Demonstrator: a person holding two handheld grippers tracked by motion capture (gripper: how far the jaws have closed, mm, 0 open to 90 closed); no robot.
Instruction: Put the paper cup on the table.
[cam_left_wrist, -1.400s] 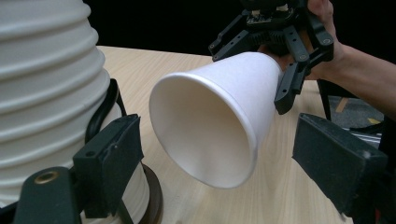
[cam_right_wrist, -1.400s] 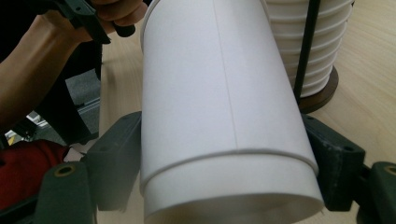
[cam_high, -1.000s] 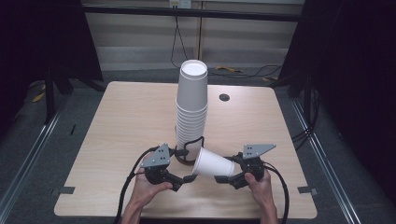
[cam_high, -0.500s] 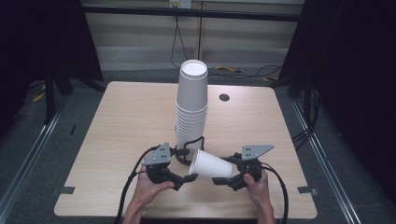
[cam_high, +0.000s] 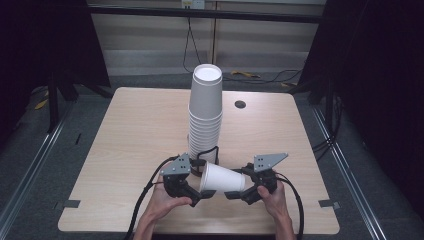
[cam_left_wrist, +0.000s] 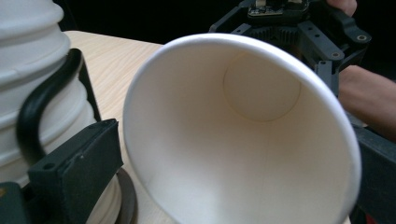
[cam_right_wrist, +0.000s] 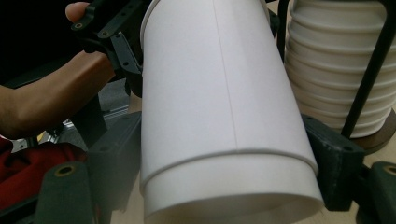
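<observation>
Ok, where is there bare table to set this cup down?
Bare table left of the cup stack, and right of it below the dark grommet. Crowded at the near edge, where both grippers flank the cup by the stack's base.

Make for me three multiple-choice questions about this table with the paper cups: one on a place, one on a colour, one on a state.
1. Where on the table does the tall stack of cups stand?
A. At its right edge
B. At its near left corner
C. Near its middle

2. What colour is the single cup?
A. Red
B. White
C. Blue

3. How is the single cup placed?
A. On its side, between the left claw and the right claw
B. Upright on the table
C. Upside down atop the stack

Answers:
1 C: the high view shows it mid-table, beyond both claws.
2 B: it is white in every view.
3 A: the right claw grips its base end. The left claw's jaws have just been opening, with the cup's mouth between them.
</observation>
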